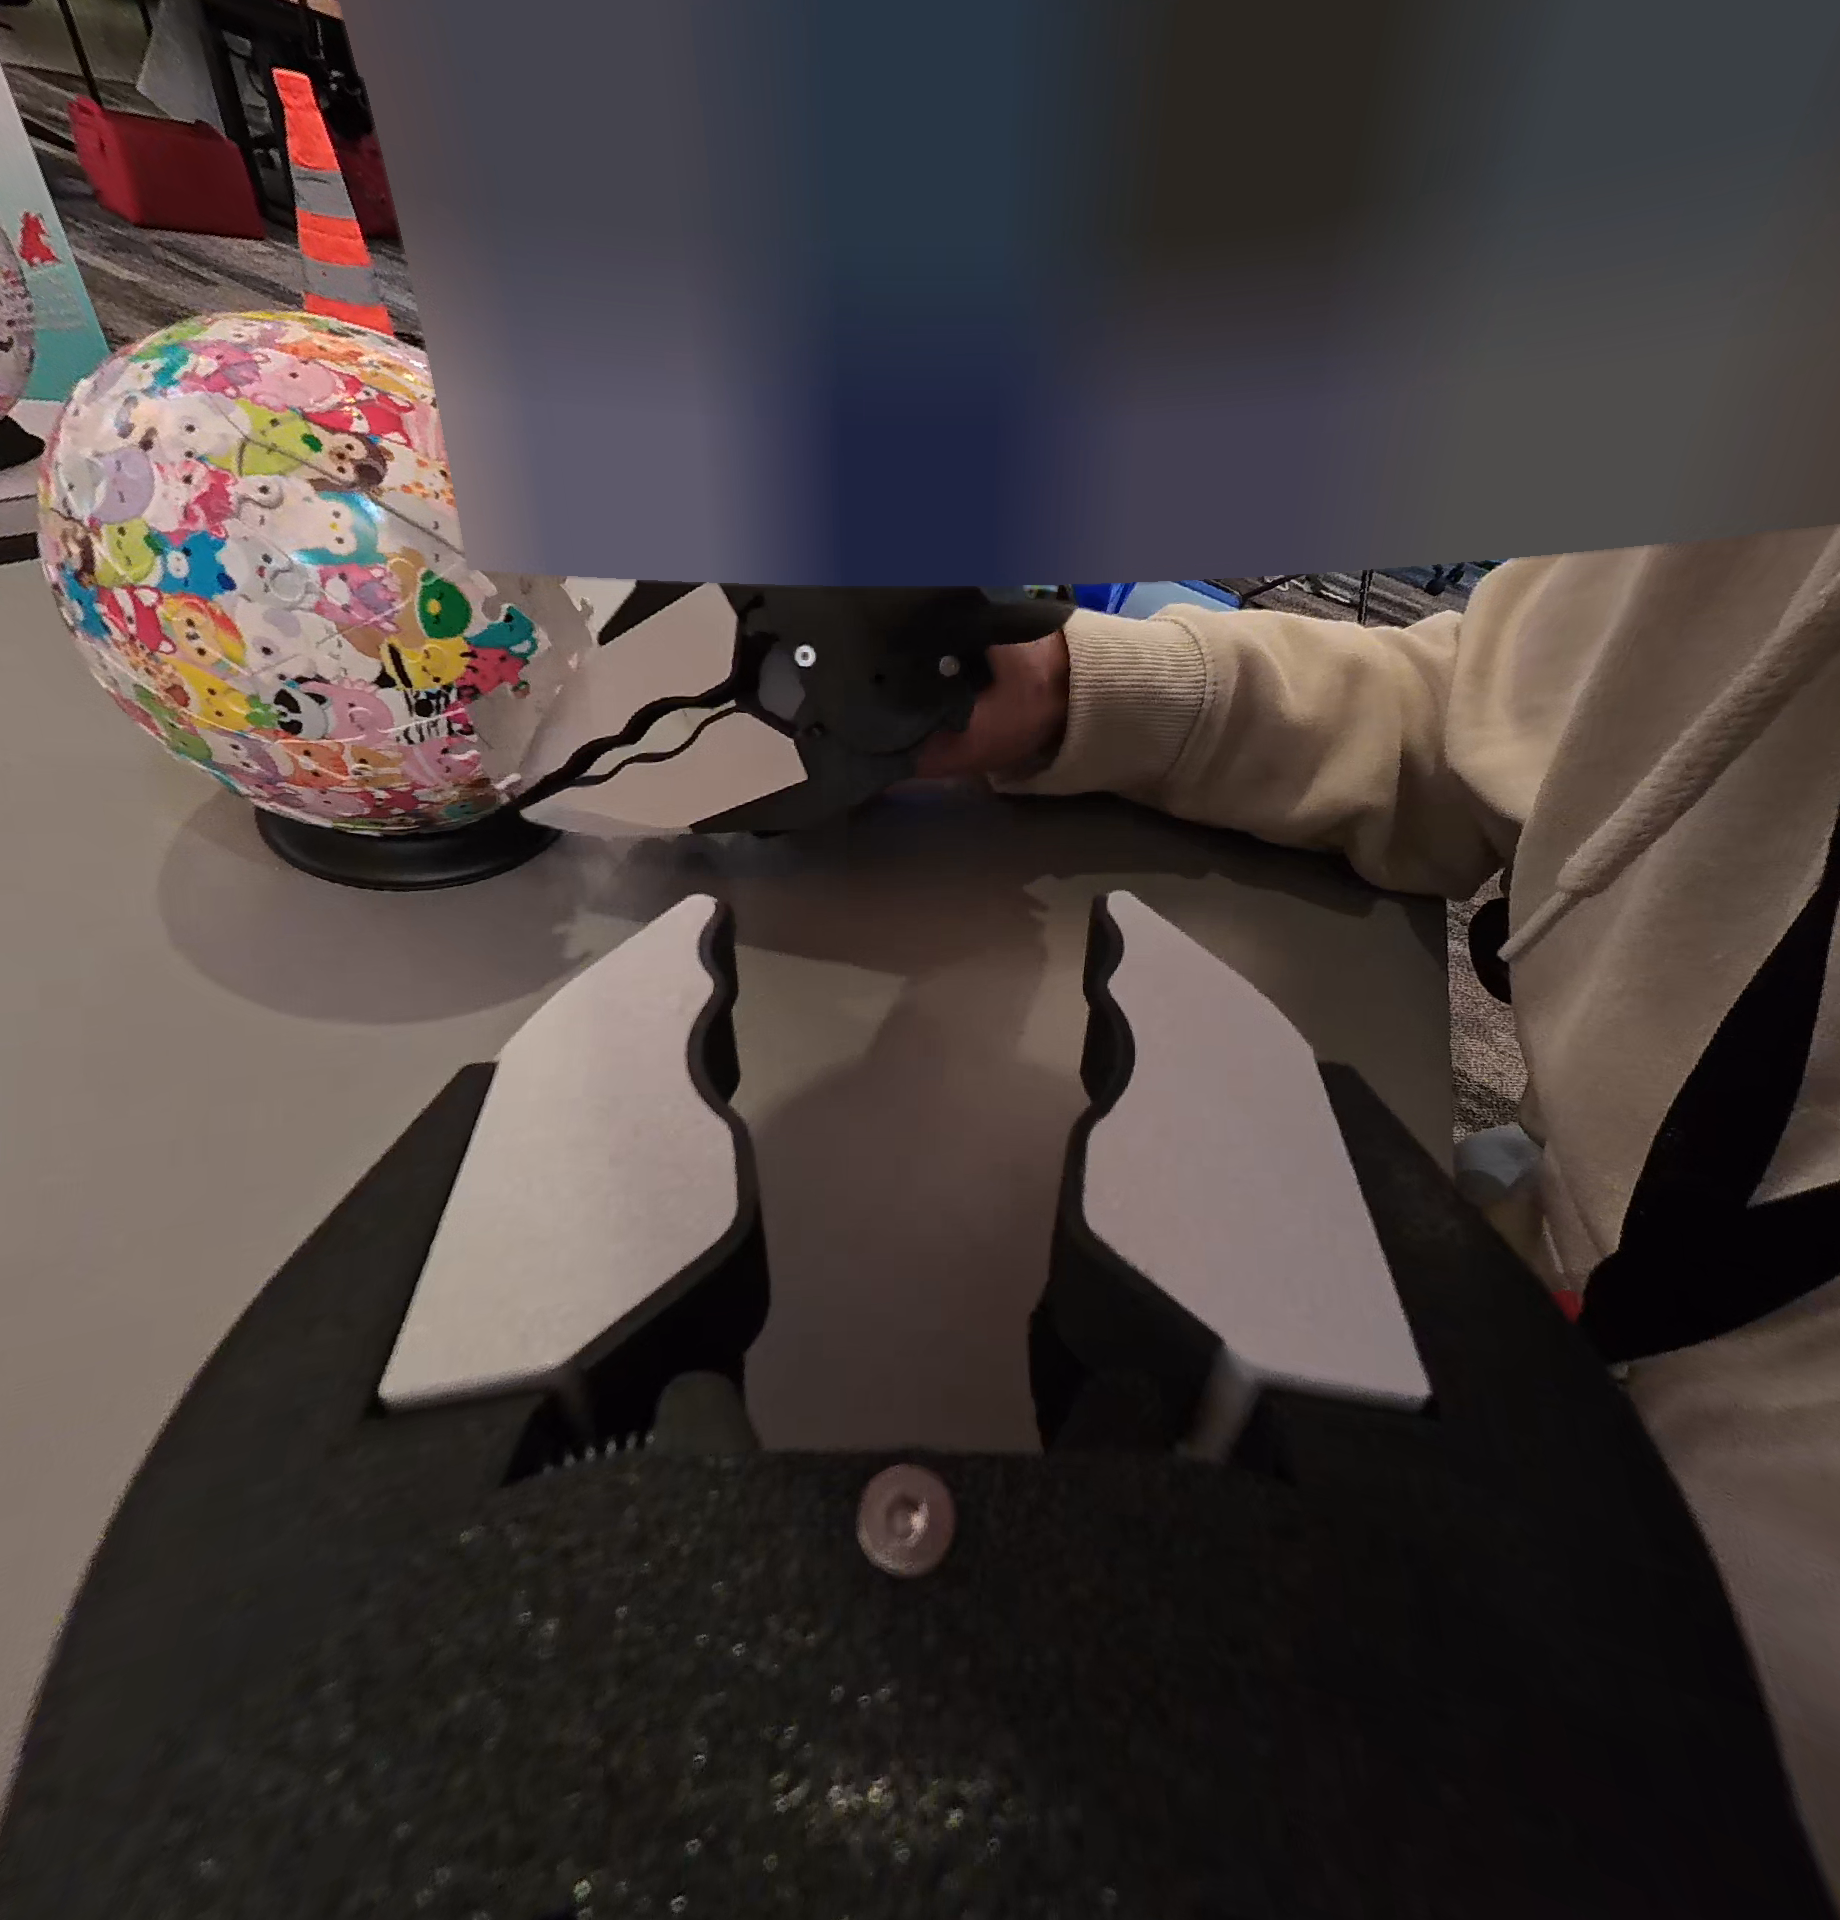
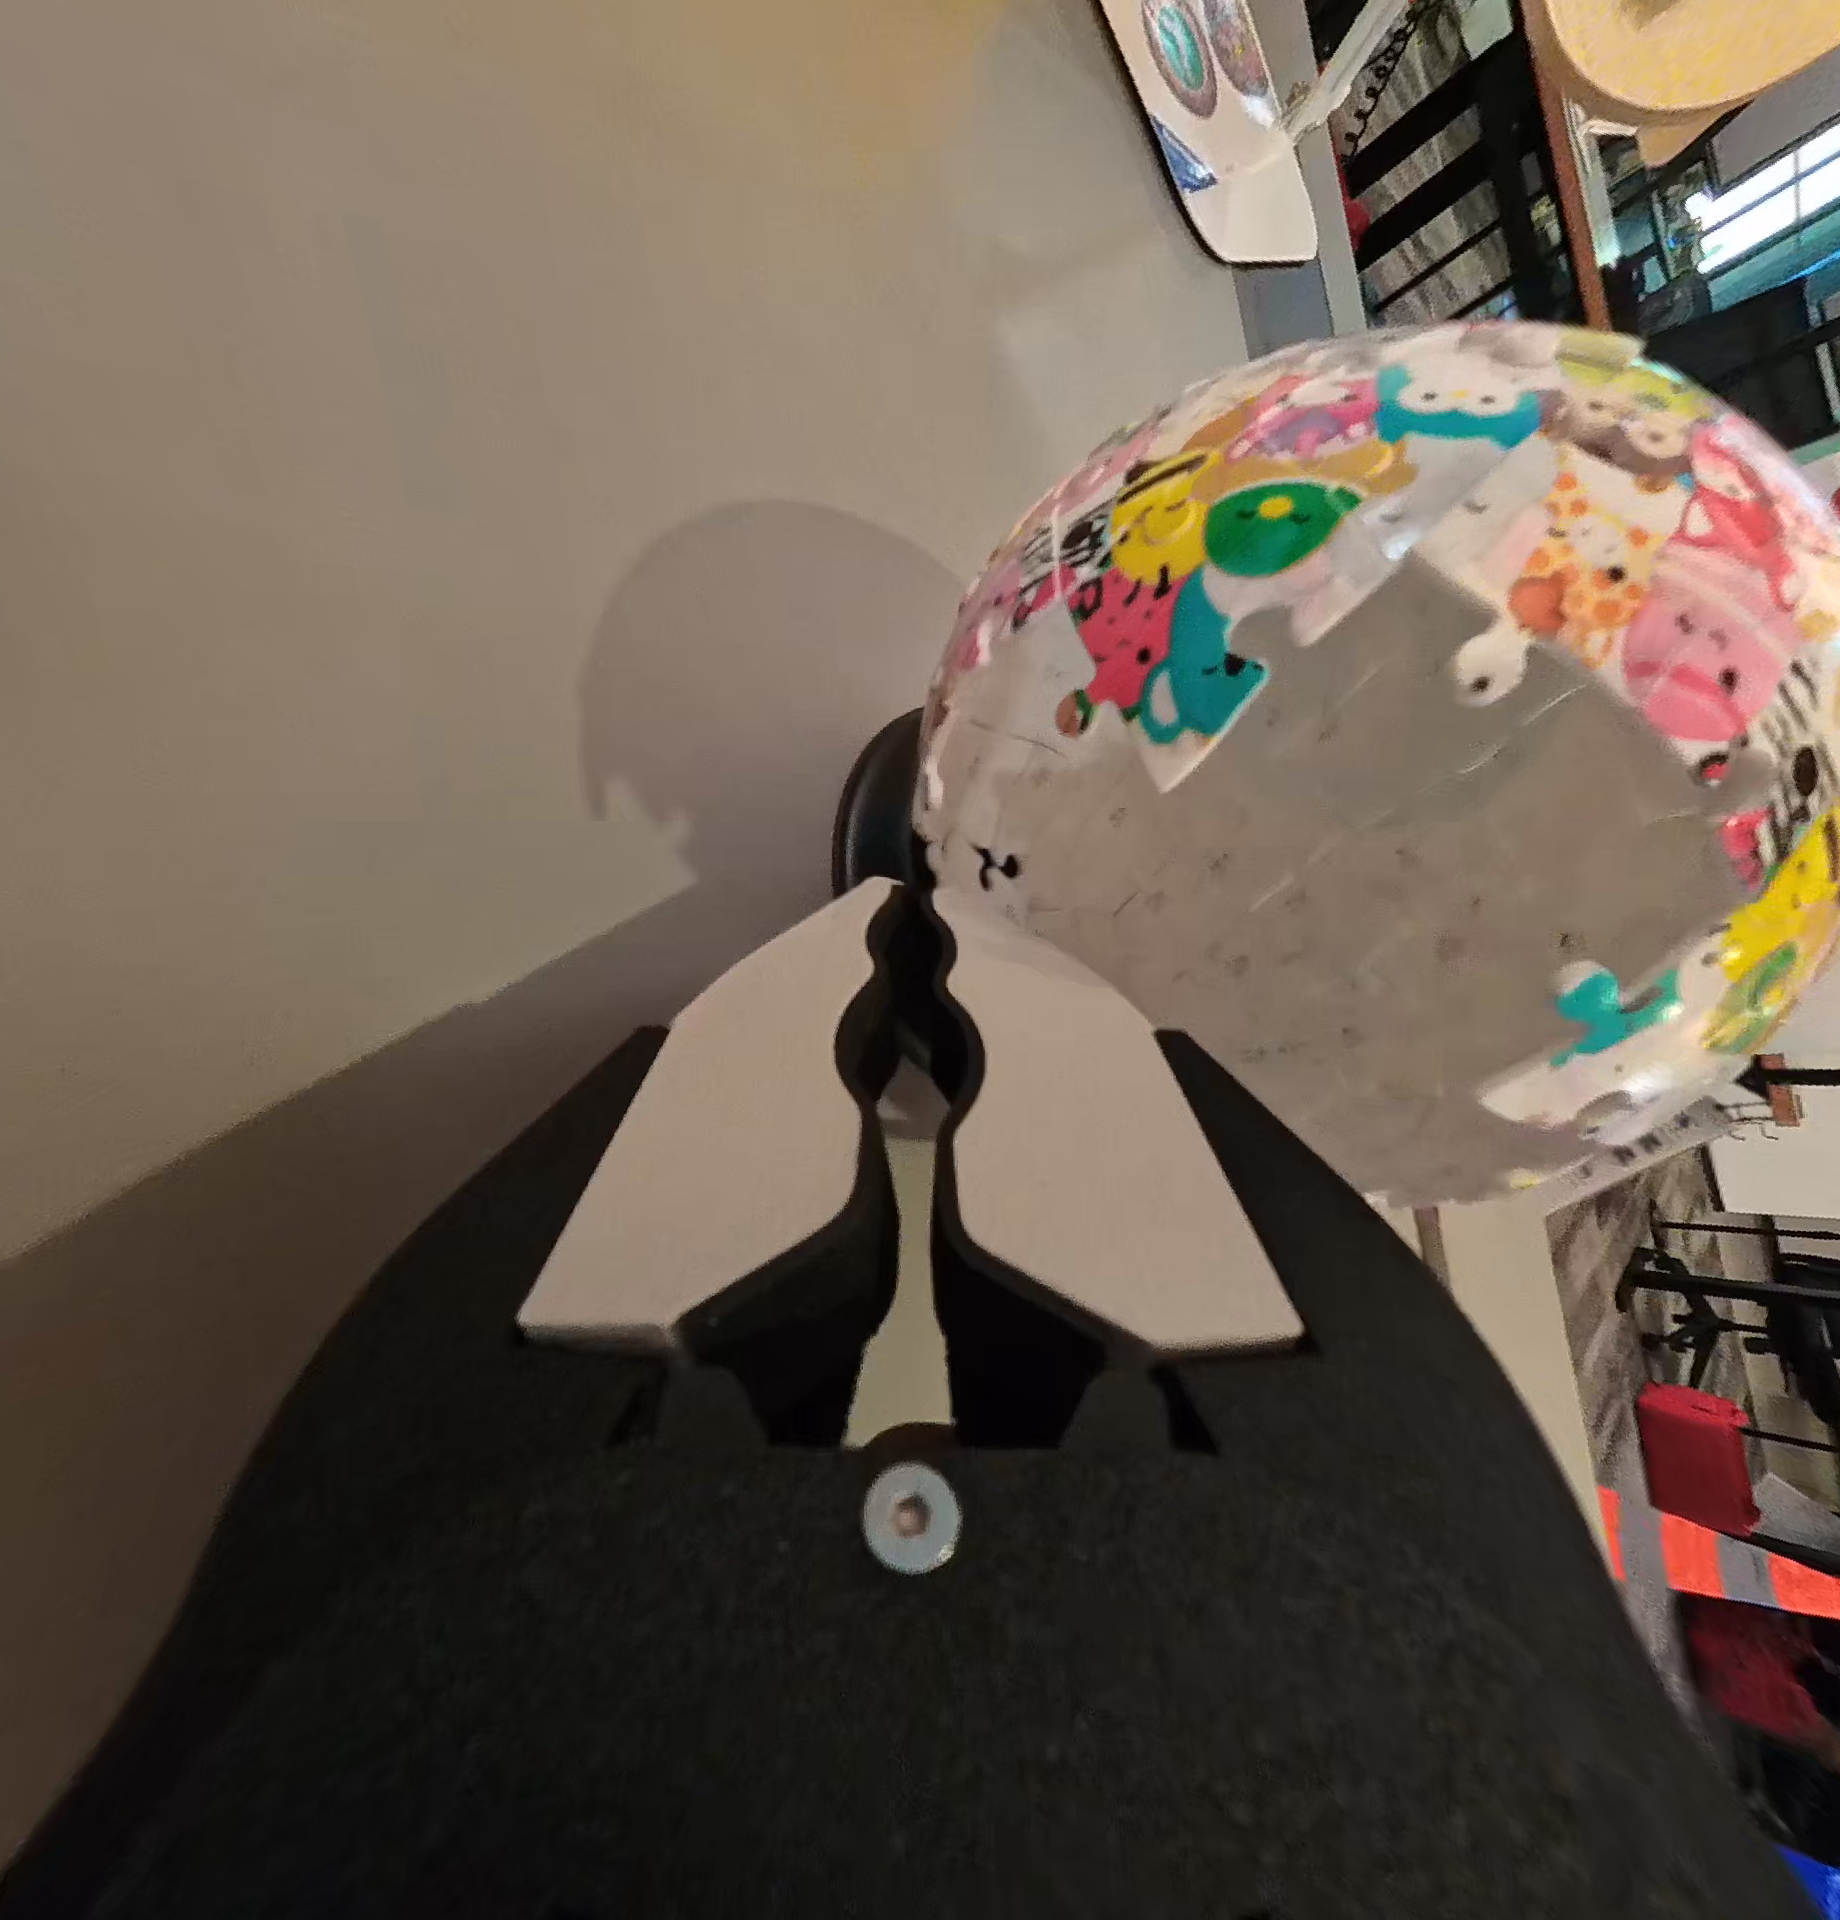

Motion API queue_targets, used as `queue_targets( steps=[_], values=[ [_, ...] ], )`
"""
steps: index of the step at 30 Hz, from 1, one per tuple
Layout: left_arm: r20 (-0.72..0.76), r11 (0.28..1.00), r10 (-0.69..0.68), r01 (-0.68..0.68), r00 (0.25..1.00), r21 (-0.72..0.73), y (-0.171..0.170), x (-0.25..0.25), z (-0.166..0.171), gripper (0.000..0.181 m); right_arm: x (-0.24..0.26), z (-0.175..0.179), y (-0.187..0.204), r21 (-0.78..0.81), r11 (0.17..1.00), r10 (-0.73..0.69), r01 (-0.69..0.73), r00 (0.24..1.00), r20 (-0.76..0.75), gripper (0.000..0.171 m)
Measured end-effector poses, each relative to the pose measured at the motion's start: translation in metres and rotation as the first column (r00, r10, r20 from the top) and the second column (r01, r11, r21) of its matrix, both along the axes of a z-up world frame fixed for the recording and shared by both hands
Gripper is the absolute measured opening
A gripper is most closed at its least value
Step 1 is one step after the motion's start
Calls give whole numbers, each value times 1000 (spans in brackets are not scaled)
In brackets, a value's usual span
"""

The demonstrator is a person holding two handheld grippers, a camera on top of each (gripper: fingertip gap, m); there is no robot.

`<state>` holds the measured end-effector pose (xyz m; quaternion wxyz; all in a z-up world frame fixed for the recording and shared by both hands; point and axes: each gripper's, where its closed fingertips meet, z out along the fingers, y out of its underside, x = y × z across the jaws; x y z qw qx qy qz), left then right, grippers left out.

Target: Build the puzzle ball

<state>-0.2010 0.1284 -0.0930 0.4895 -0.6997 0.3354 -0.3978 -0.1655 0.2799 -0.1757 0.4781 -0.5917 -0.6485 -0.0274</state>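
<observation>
The puzzle ball point(image 1: 251, 582), covered in colourful cartoon animals, sits on a black ring stand point(image 1: 407, 847) at the left of the grey table point(image 1: 168, 1143). Its side facing my right gripper is open, with a jagged rim. My left gripper point(image 1: 911, 914) is open and empty, low over the table in front of the ball. My right gripper point(image 2: 911, 894) is shut, its tips against the lower rim of the ball point(image 2: 1415, 779) beside the stand point(image 2: 874, 800). I cannot tell if the rim is pinched between them. It also shows in the left wrist view point(image 1: 529, 798), held by a hand.
A person's beige sleeve point(image 1: 1259, 727) lies across the table's right side. The puzzle's box point(image 1: 12, 260) stands behind the ball at far left. An orange cone point(image 1: 324, 208) and red bins stand on the floor beyond. The table edge runs along the right. There is about 20 centimetres between the tips of the two grippers.
</observation>
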Motion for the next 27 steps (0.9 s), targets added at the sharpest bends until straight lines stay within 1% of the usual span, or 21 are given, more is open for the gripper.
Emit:
queue_targets(
  steps=[4,5,7,8,11,15,18,22,27],
  values=[
    [1,1000,1,-1,1000,-12,0,-1,-1,64,1,1,0,36,999,18,-18,1000,4,0],
    [1,1000,2,-2,1000,-12,1,-1,-1,64,-1,3,0,56,998,20,-20,1000,0,4],
    [-1,1000,5,-5,1000,-7,1,-1,0,64,-3,2,1,68,998,7,-8,1000,11,19],
    [-1,1000,6,-6,1000,-4,1,-2,0,63,-4,0,1,60,998,10,-11,1000,22,20],
    [7,1000,4,-4,1000,-6,0,-3,2,63,-6,-2,3,39,999,6,-7,1000,22,32],
    [20,1000,-2,3,1000,-10,-1,-3,5,63,-6,-3,6,-36,999,-37,37,999,5,39],
    [21,1000,-5,5,1000,-9,-1,-3,6,63,-1,-7,6,-78,995,-60,62,998,20,34],
    [19,1000,-7,7,1000,-14,-1,-2,5,63,-2,-11,2,-85,994,-63,67,997,41,19],
    [22,1000,-5,5,1000,-16,-1,-2,6,63,-1,-11,1,-83,994,-67,70,997,47,19]
  ],
)
